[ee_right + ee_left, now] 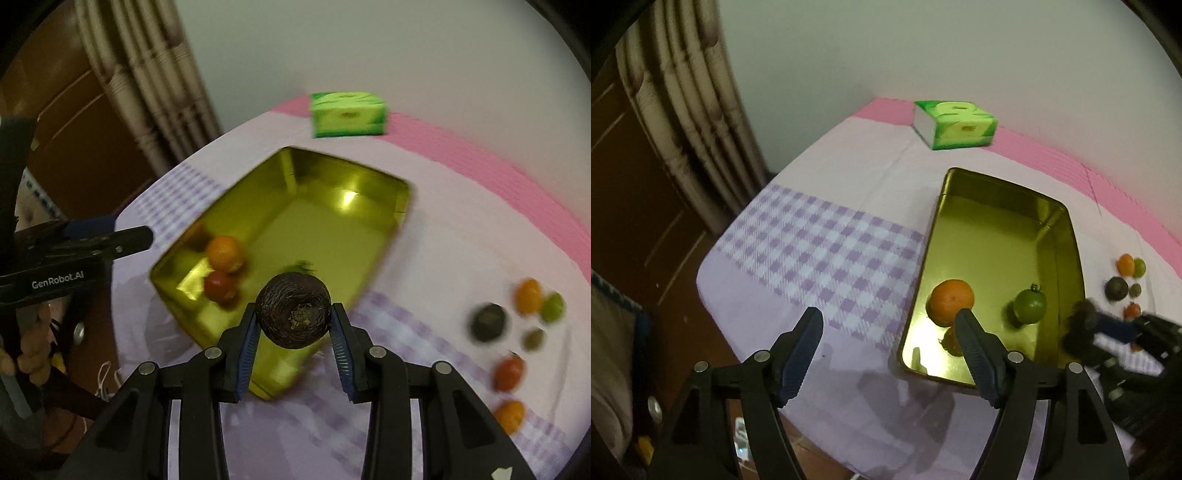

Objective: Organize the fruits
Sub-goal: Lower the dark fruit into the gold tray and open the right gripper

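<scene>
right gripper (293, 328) clenched on dark fruit (293, 314) over tin (325, 236) near edge | left gripper (888, 325) released, empty | tin: orange (951, 301), green tomato (1029, 305)

**One brand mark legible**

"GenRobot.AI" stands in white letters on the black body of the left gripper (147, 233), seen in the right wrist view to the left of the gold tin (400, 206). The green tissue box (349, 113) beyond the tin carries print too blurred to read
</scene>
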The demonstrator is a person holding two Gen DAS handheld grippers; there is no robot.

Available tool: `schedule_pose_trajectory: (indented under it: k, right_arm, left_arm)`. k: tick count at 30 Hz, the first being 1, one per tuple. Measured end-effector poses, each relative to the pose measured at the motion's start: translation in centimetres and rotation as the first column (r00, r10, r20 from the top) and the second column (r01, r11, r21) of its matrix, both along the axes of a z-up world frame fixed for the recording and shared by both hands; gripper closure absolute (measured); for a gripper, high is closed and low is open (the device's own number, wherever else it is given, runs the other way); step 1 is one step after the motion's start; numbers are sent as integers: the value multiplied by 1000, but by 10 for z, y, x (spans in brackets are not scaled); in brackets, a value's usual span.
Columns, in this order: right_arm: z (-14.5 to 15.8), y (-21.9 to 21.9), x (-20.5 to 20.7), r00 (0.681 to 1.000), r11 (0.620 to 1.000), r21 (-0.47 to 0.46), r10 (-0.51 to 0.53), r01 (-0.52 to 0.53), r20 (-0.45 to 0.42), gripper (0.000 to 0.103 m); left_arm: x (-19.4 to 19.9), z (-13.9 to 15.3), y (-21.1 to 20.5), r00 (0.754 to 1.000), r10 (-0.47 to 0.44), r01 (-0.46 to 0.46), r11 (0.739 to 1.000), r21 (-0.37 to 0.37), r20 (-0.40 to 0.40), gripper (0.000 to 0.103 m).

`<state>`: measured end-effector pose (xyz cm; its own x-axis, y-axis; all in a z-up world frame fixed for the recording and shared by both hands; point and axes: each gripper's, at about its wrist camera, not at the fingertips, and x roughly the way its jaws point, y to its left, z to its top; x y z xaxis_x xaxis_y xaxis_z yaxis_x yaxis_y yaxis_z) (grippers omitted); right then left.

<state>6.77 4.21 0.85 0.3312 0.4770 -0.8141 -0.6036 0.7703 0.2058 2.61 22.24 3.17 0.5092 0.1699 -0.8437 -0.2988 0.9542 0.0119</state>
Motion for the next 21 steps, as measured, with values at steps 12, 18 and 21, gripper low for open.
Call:
schedule_pose_trajectory:
  k: [12, 18, 21]
  right_arm:
    - [-31, 32, 3, 999, 995, -96, 32, -36, -44, 68]
    - [-34, 30, 3, 999, 994, -107, 23, -26, -31, 66]
    - [-33, 29, 4, 999, 995, -97, 16, -19, -37, 66]
  left_arm:
    - [1, -8, -1, 1000, 4, -4, 1000, -9, -24, 29]
    - [2, -11, -3, 999, -10, 9, 1000, -8, -31, 29]
    - [2, -12, -5, 999, -13, 12, 1000, -7, -34, 29]
